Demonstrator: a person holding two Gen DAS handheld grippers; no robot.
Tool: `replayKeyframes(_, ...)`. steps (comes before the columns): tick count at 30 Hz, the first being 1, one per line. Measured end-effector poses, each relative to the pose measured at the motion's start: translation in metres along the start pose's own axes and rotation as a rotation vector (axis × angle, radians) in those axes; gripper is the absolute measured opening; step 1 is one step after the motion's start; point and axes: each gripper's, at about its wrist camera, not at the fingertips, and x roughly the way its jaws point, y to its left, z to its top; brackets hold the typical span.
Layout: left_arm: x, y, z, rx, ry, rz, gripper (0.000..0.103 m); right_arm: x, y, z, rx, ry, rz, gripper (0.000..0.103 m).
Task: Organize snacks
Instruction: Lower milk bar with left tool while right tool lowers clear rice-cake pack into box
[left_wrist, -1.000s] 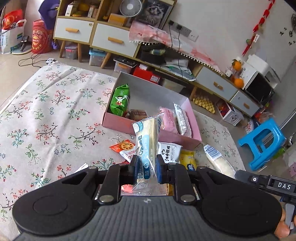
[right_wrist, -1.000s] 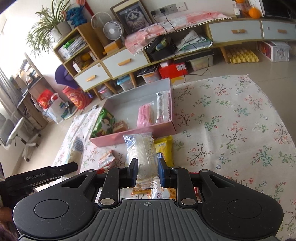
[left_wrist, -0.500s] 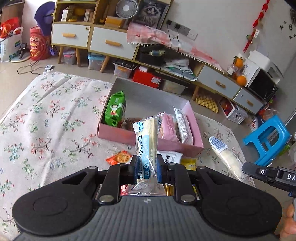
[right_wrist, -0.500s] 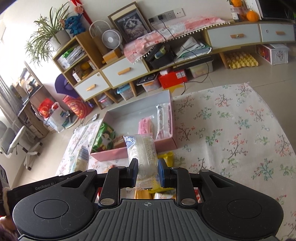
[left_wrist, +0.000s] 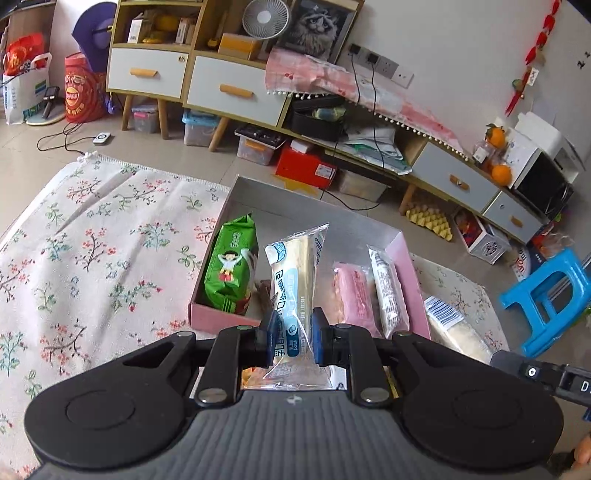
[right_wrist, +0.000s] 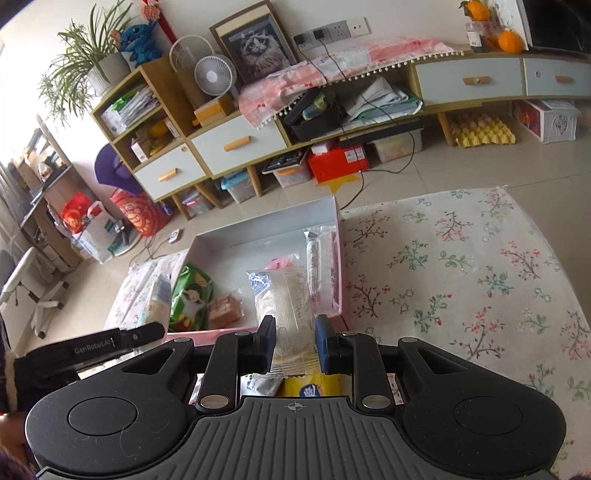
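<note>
My left gripper (left_wrist: 293, 338) is shut on a blue-and-white bread packet (left_wrist: 295, 273), held upright over the near wall of the pink box (left_wrist: 218, 319). My right gripper (right_wrist: 294, 345) is shut on a clear bread packet (right_wrist: 286, 306), held above the box's near edge (right_wrist: 210, 332). Inside the box lie a green snack bag (left_wrist: 231, 269), a pink packet (left_wrist: 352, 295), a long clear packet (left_wrist: 388, 291) and a small brown cake (right_wrist: 225, 308). The right gripper's packet also shows in the left wrist view (left_wrist: 452, 328), at the right of the box.
The box stands on a floral cloth (right_wrist: 461, 273). More snack packets (right_wrist: 314, 386) lie under the right gripper. A blue stool (left_wrist: 546, 295) stands to the right. Low cabinets (right_wrist: 240, 144) with bins beneath line the back wall.
Both grippers have moved forward toward the pink box with their packets, which now hang over its near edge. The loose snacks on the cloth have slipped under the grippers.
</note>
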Motion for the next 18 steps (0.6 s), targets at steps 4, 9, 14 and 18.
replayKeyframes(4,0.011,0.001,0.007,-0.007,0.009,-0.013,0.017,0.013,0.004,0.004,-0.012,0.015,-0.009,0.022)
replayKeyframes(9,0.025,0.001,0.011,-0.006,0.022,-0.007,0.017,0.031,0.009,0.011,0.033,0.026,0.027,0.022)
replayKeyframes(14,0.035,0.001,0.018,0.003,0.015,-0.003,0.017,0.057,0.022,0.014,0.075,0.036,0.055,0.022)
replayKeyframes(18,0.049,0.001,0.019,0.053,0.022,0.033,0.017,0.08,0.029,0.016,0.104,0.049,0.066,0.022)
